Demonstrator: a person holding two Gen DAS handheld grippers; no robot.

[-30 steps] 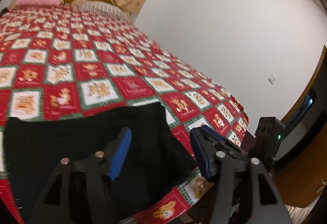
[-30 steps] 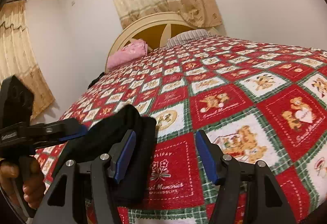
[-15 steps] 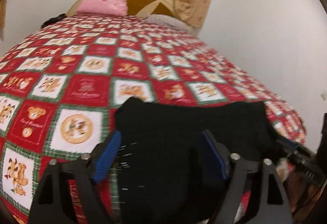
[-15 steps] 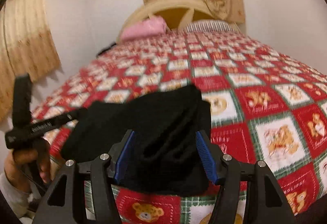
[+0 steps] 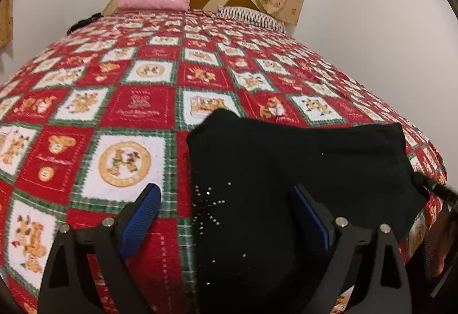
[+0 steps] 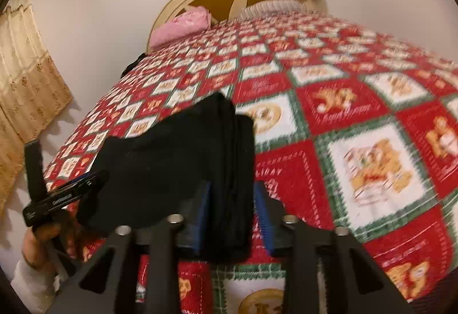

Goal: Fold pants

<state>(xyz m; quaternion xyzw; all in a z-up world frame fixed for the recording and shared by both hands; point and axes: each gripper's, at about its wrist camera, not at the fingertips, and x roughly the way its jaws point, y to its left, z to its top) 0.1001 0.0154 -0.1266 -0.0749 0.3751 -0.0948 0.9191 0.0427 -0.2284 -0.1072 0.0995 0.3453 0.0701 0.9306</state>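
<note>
Across red teddy-bear bedspread (image 5: 143,110): folded black pants (image 5: 300,170) near the front edge. Left gripper (image 5: 226,216) spread wide and opening, over the pants, gripping nothing. Right gripper (image 6: 232,211) closing around the pants' folded edge, contact unclear.

The near end of the folded black fabric pants (image 5: 300,170) drops behind the left gripper's (image 5: 226,216) black frame and off the bottom edge. In the right wrist view, the red-and-white patchwork bedspread (image 6: 372,159) is motion-blurred, its printed figures unreadable. There, the layered pants edge hides part of the right gripper's (image 6: 233,213) blue pads.
</note>
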